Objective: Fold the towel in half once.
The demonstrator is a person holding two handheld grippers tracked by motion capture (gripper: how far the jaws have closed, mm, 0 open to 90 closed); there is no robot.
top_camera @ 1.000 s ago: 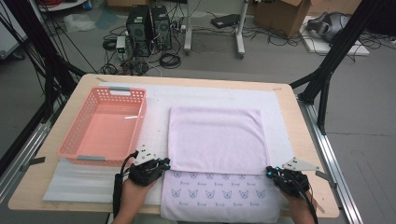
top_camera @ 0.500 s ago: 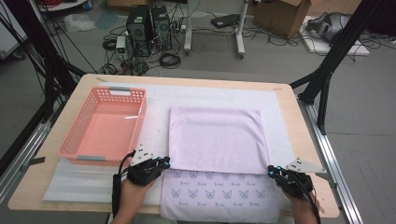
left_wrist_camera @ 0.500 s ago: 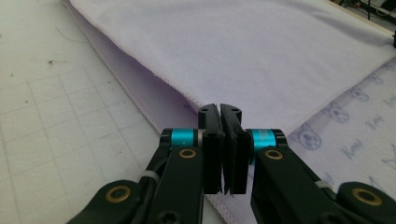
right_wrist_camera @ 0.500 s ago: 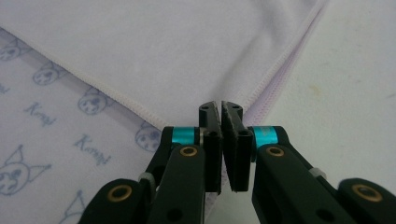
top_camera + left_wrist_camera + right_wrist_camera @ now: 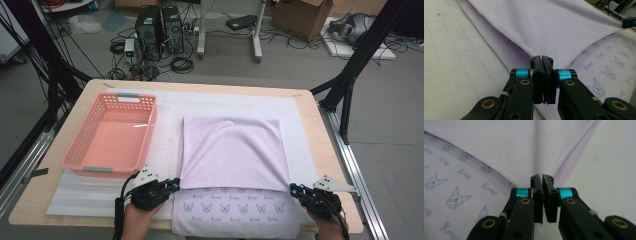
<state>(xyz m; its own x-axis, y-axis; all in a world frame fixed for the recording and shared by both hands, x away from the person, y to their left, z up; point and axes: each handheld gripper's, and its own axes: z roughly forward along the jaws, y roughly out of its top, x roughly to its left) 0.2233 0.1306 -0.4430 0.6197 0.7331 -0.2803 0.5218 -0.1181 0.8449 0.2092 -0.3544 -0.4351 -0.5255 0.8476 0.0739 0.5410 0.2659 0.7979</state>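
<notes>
Folded-over lilac layer of the towel (image 5: 231,152): its near edge now sits farther toward the lower part of the high view than a second ago, so the printed strip showing below it is narrower. A ridge now runs across the layer from upper left toward lower right; earlier it lay flatter.

Left gripper (image 5: 174,184), clamped on the layer's near-left corner, sits slightly farther right and lower in the frame than before.

Right gripper (image 5: 295,189), clamped on the near-right corner, sits marginally lower in the frame.
</notes>
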